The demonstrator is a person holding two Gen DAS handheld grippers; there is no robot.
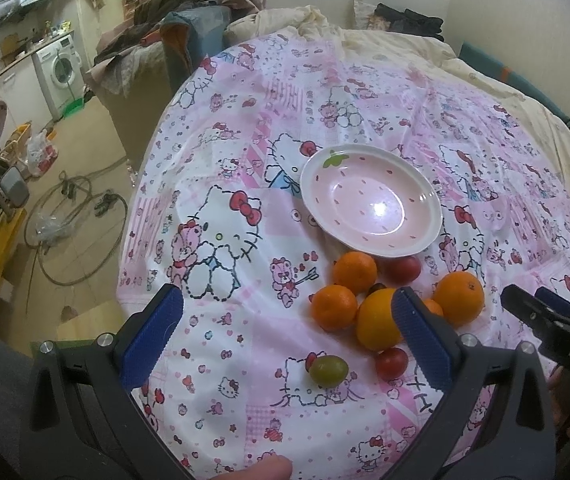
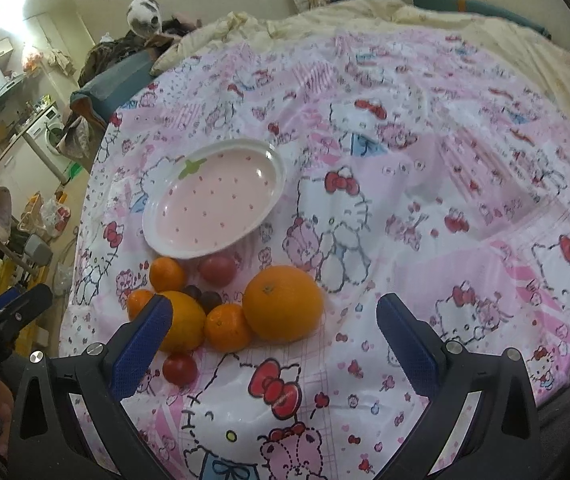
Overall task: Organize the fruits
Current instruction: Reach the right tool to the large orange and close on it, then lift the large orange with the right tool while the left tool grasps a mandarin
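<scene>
An empty pink strawberry-pattern plate (image 1: pixel 371 200) (image 2: pixel 213 200) lies on the Hello Kitty sheet. Just in front of it sits a cluster of fruit: a big orange (image 1: pixel 459 298) (image 2: pixel 283 302), a yellow citrus (image 1: pixel 377 322) (image 2: pixel 185 326), several tangerines (image 1: pixel 334 306) (image 2: pixel 227 328), two red tomatoes (image 1: pixel 391 363) (image 2: pixel 179 367), and dark grapes (image 2: pixel 201 296). A green fruit (image 1: pixel 328 370) lies apart, nearer me. My left gripper (image 1: pixel 287 298) is open above the sheet, left of the cluster, holding nothing. My right gripper (image 2: pixel 275 308) is open too, with the big orange seen between its fingers.
The patterned sheet (image 1: pixel 245 128) covers a bed whose left edge drops to a floor with coiled cables (image 1: pixel 73 216). A cream duvet (image 2: pixel 465 28) lies at the far side. A cat (image 2: pixel 145 16) sits on piled clothes, and a washing machine (image 1: pixel 59 70) stands far left.
</scene>
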